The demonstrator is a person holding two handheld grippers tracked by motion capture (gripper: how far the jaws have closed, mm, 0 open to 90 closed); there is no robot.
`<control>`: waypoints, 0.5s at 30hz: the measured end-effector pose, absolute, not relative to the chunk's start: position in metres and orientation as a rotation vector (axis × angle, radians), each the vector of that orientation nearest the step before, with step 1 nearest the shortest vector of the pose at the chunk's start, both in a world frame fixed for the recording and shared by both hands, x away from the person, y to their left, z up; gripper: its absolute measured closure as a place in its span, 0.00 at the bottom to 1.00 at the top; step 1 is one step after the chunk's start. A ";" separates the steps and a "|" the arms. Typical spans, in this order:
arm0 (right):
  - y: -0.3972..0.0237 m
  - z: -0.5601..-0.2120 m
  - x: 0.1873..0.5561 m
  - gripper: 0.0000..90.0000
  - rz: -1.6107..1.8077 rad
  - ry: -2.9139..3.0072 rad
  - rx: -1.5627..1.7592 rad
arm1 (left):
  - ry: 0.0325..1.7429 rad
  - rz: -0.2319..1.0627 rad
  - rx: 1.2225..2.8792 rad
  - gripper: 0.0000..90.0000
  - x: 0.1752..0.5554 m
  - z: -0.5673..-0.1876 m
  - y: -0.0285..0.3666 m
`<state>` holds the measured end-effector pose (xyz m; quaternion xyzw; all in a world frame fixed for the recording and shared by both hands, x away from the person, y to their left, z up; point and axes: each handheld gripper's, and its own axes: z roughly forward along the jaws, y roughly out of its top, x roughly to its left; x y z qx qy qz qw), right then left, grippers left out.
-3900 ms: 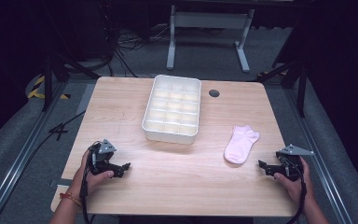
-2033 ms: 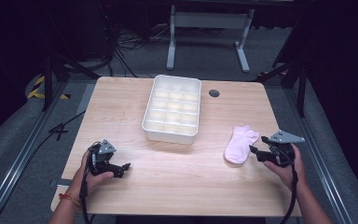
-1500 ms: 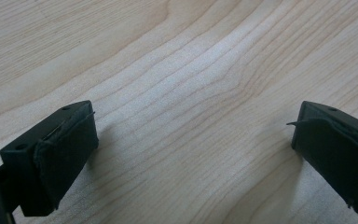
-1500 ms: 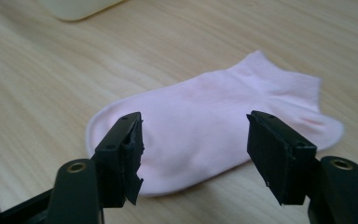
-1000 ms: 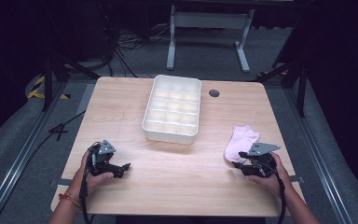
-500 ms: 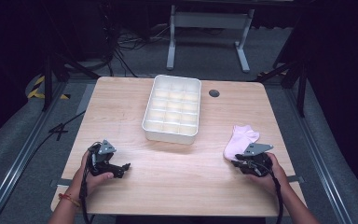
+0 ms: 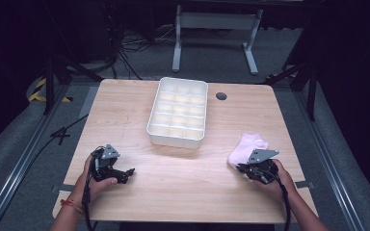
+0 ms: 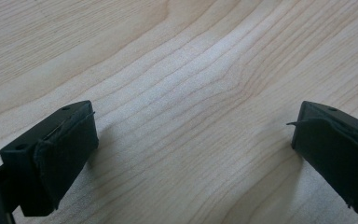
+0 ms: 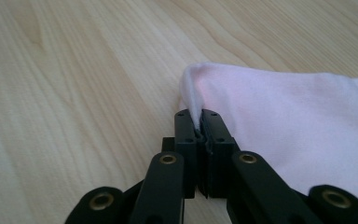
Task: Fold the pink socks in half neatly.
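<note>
Item: pink sock, lying flat near the right edge of the bench, toward the near right corner.

Change: the right tongs have come in from the right edge to the sock's near end, and their jaws have just been closing; in the right gripper view they now stand clenched on a raised fold of the sock's edge, the fabric pinched between the pads. Judgement: the grasp looks made, so lifting the sock is likely the step in hand; it has not yet left the bench.

Left tongs: released, jaws wide apart over bare wood near the left edge, nothing between them.

Other things: white compartment tray at the middle of the bench toward the far edge, its cells seemingly empty, well apart from the sock; a dark round grommet near the far right corner.

Obstructions: none between sock and tray.
</note>
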<state>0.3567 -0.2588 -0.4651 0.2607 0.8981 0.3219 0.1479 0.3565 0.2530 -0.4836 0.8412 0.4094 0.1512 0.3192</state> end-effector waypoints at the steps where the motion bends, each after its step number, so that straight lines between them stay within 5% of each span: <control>1: -0.254 -0.464 0.354 0.96 0.935 2.601 0.728 | 1.076 0.398 2.211 0.00 0.357 -0.484 0.253; 15: -0.231 -0.458 0.313 0.96 0.994 2.724 0.549 | 1.077 0.399 2.211 0.00 0.356 -0.484 0.253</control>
